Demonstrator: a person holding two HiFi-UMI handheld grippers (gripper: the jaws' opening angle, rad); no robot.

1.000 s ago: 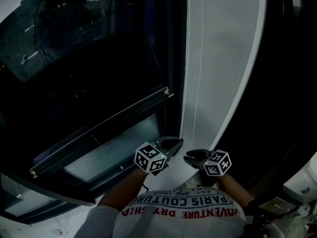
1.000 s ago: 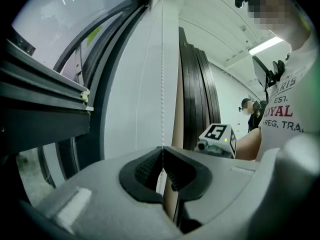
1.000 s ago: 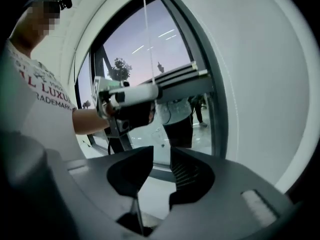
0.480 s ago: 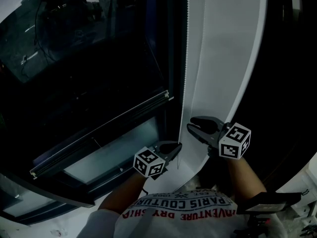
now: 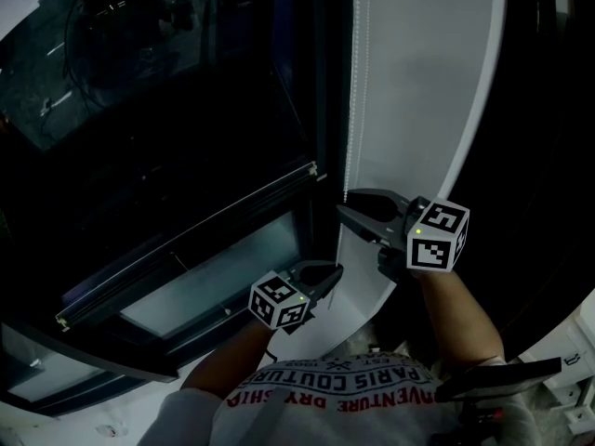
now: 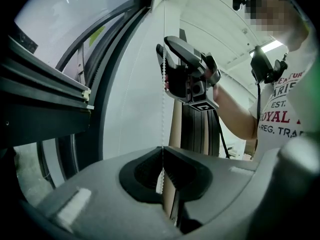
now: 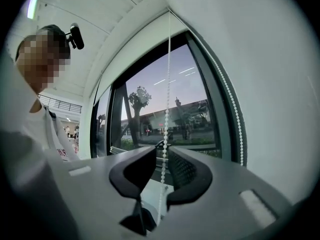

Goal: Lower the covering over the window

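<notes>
A white bead chain [image 5: 353,91] hangs down the window's right edge against the white wall. My left gripper [image 5: 337,271] is low, shut on the chain [image 6: 164,84], which runs up out of its closed tips [image 6: 162,148]. My right gripper [image 5: 342,203] is higher on the same strand and also shows in the left gripper view [image 6: 164,44]. Its jaws [image 7: 162,148] have just been closing. A narrow gap still separates them, and the chain [image 7: 167,84] passes through it without being pinched. The second strand [image 7: 231,99] hangs free to the right. The window glass [image 7: 160,104] is uncovered.
A dark window frame [image 5: 325,82] borders the chain on the left. A horizontal frame bar [image 5: 186,249] crosses the lower pane. The white wall strip [image 5: 428,91] lies behind the chain, with a dark panel [image 5: 548,156] to its right. A person's arms and printed shirt [image 5: 344,384] fill the bottom.
My right gripper has climbed from beside the left gripper to well above it along the chain. The left gripper has stayed where it was.
</notes>
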